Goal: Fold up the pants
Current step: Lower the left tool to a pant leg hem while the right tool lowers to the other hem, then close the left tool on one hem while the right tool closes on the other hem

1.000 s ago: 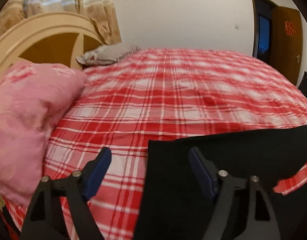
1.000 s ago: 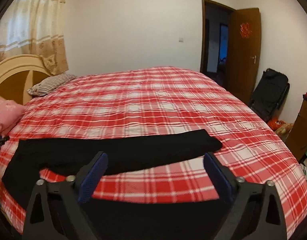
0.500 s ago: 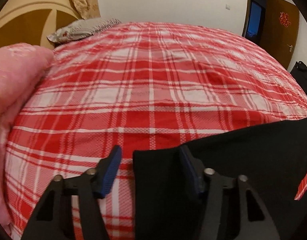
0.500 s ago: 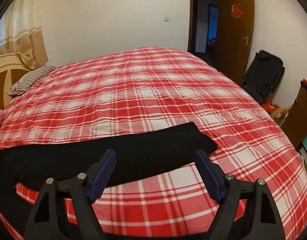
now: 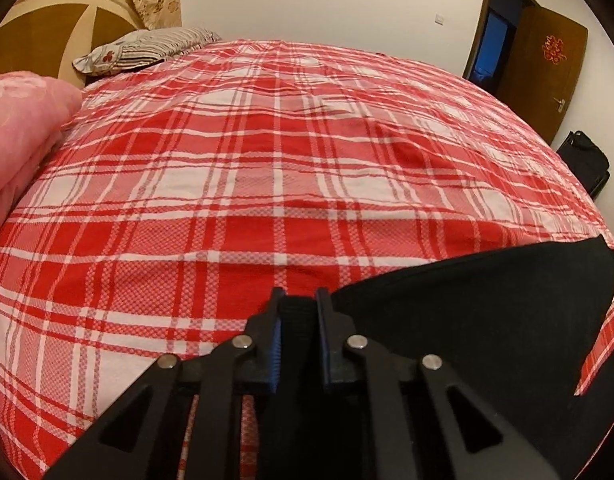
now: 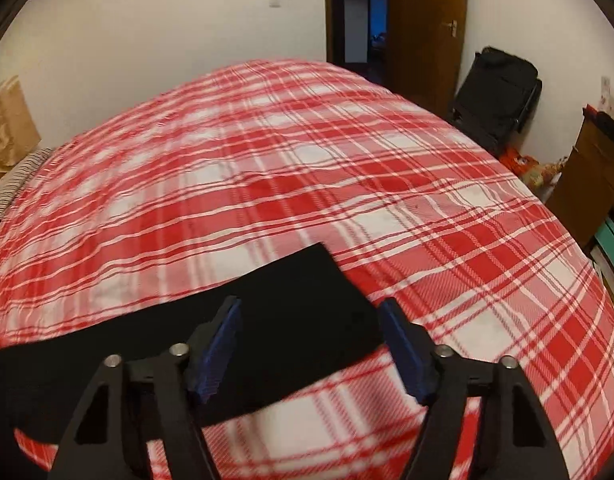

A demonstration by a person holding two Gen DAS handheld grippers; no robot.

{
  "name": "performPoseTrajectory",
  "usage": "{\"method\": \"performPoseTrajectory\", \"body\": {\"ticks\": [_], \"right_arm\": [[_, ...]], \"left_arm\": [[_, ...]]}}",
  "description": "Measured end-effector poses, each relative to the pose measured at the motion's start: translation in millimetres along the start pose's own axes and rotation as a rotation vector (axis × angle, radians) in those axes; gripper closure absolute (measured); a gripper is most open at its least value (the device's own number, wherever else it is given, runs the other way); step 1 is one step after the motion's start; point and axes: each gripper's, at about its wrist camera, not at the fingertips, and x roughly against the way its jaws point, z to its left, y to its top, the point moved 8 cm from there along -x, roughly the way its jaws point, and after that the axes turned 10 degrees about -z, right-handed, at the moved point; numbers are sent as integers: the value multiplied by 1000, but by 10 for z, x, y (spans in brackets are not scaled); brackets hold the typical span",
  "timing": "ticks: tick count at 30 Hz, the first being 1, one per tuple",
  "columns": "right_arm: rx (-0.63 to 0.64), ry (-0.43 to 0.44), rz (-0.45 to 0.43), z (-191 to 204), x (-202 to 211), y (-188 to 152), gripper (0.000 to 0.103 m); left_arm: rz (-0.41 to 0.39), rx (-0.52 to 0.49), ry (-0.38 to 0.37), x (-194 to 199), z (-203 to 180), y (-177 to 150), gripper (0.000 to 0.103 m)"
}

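The black pants (image 5: 487,312) lay flat along the near edge of the bed, a matte, dark cloth with no sheen and hardly a wrinkle to be seen. In the left wrist view the left gripper (image 5: 299,320) had its two blue-padded fingers pressed together on a fold of the pants' corner, the cloth pinched upright between them. From there the garment spread away to the right as a broad dark wedge with a straight far edge and a squared corner toward the bed's right side.

In the right wrist view the right gripper (image 6: 313,340) stood with its fingers spread wide, set on either side of the end of one leg (image 6: 303,300) without visibly closing on it. That leg end was cut square, and its far corner pointed toward the middle of the bed. A strip of bedspread showed between this leg and the darker cloth nearer the camera.

Beyond the pants the red and white plaid bedspread (image 5: 267,160) ran bare to the far edge, its weave finely checked and only lightly rippled. At the left edge sat a bulky pink quilt (image 5: 23,132); a striped pillow (image 5: 147,46) lay at the far left corner against the curved wooden headboard (image 5: 47,28). Past the bed's right edge stood a black bag (image 6: 495,96) and an open brown door (image 6: 423,28).
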Motion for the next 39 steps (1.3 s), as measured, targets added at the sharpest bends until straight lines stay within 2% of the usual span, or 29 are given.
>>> {"method": "performPoseTrajectory", "body": {"ticks": [4,7,8,9,12,16,18,20,22,24,25,28,32,39], "right_arm": [[50,-27,28,-82,-272,65,34],[57,-18,99,-114,-535,67,34],[35,-2,121,-138,-646,79,34],[25,18,136,-137,-707,80,34],[29,27,168,-133,-905,99,34],[-8,96,213,-77,-1084,97,34],[-9,116,222,-40,-1145,86,34],[-1,147,249,34,-1204,33,34],[26,135,263,68,-1252,-3,56],[44,144,256,82,-1234,2,86],[33,161,253,87,-1210,12,89],[38,158,197,88,-1058,94,92],[27,179,86,68,-694,296,92],[48,232,-69,-38,24,508,94]], "left_arm": [[7,-9,16,-38,5,-4,85],[1,-35,59,-17,16,10,70],[-1,-39,68,-9,27,19,60],[-6,-39,62,-2,29,26,58],[-3,-35,54,-3,42,28,58],[18,-50,42,-40,15,10,59],[23,-44,24,-58,1,9,68],[39,-52,13,-84,-20,0,70],[46,-99,8,-91,-75,1,76],[38,-146,-3,-68,-142,7,88],[34,-161,10,-58,-157,16,89],[6,-180,40,15,-166,73,91],[-42,-137,29,198,-138,164,91],[-137,-93,-63,592,-170,293,91]]}}
